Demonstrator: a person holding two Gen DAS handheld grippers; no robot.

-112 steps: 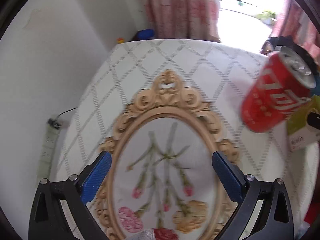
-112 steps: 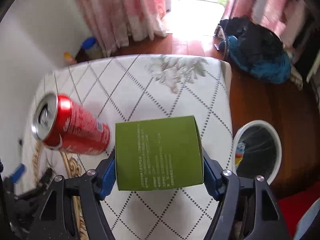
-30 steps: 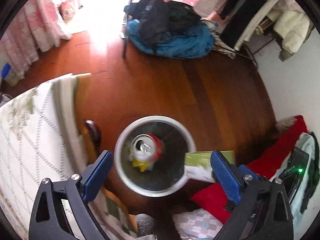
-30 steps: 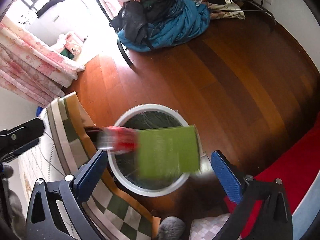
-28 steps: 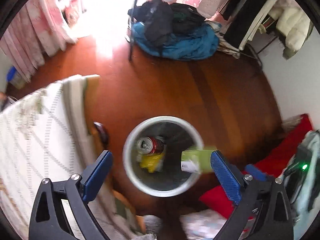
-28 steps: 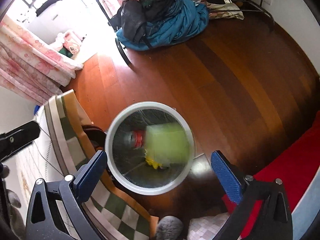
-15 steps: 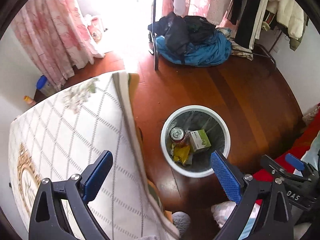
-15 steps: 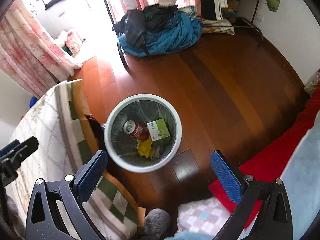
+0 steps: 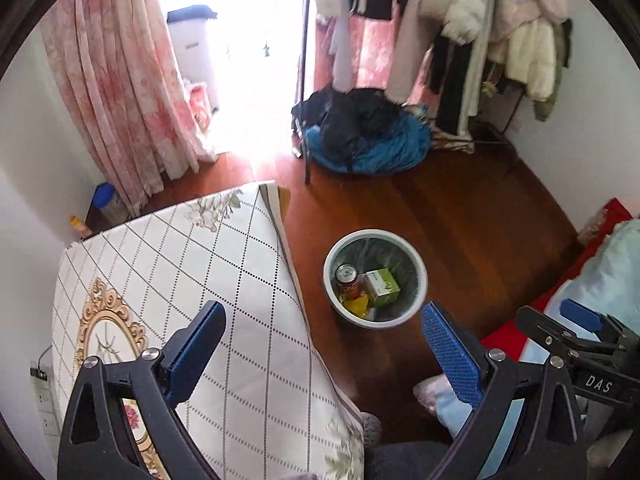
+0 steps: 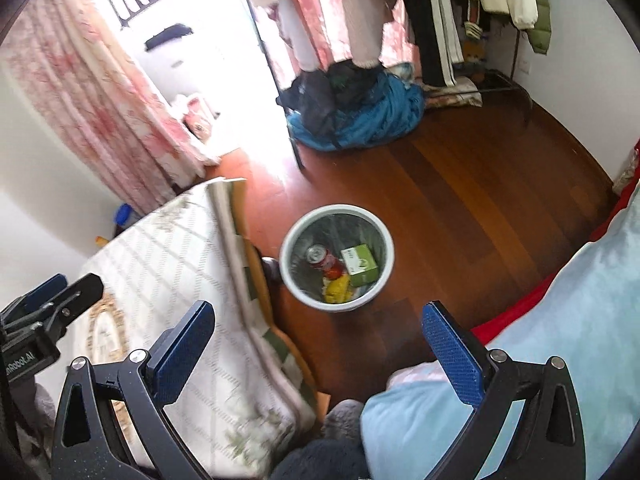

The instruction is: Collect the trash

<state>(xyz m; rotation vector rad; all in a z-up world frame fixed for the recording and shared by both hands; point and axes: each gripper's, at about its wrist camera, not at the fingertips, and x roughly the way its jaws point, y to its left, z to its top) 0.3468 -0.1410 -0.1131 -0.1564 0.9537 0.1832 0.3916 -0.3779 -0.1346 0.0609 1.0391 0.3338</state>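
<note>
Left gripper (image 9: 322, 350): released, jaws wide apart, nothing between them; it hangs high over the edge of the surface (image 9: 168, 256), looking down.
Right gripper (image 10: 318, 344): also released and empty, held high, near the bed (image 10: 540, 320).
Trash: the red can (image 9: 347, 283) and the green box (image 9: 383, 287) lie inside the white bin (image 9: 416, 280) on the floor (image 9: 460, 232), side by side and touching or nearly so, with something yellow (image 9: 356, 303) under them.
Task progress: I see no more trash on the visible part of the surface, so I think the collecting is finished or nearly so.
Risk: the two grippers are close to each other; a quick turn of one could strike the other. A low swing could also catch the hanging cloth (image 10: 244, 280) at the surface corner, because it stands just beside the bin.
Edges: the bin is between the surface corner and the bed, so this passage is narrow.
Open room: the floor behind the bin is free, up to the pile of clothes (image 9: 360, 136); upward is free too.
</note>
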